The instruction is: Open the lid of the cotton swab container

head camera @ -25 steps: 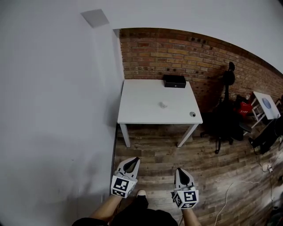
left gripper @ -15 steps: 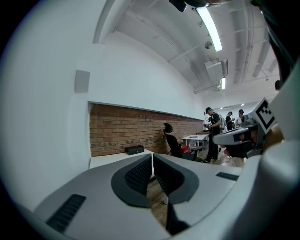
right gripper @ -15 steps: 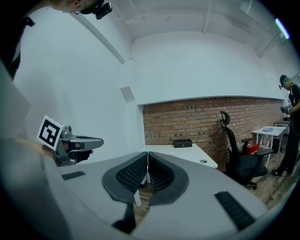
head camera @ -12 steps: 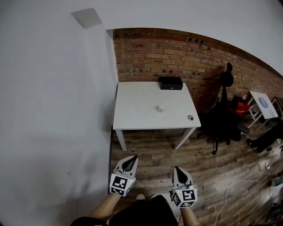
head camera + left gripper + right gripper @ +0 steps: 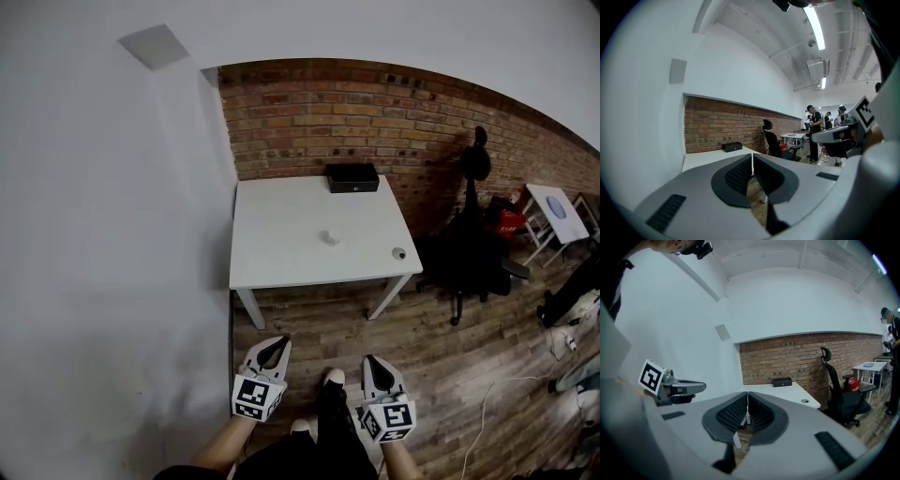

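Still the approach, I judge. The left tool and right tool are both pinched together and empty, well short of the desk. A small white thing mid-desk, probably the cotton swab container, is too small to show its lid. Next comes walking up and parting the jaws.

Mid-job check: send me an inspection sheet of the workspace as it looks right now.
Surface: white table against the brick wall, mostly bare.
Job's things: small white container near the table's middle; lid state too small to tell.
Clutter: black box at the back edge; small round item near the front right corner.
Grippers: left gripper and right gripper shut, empty, over the floor short of the table.
Cables: loose cable on the wooden floor, right.
Surroundings: black office chair right of the table.
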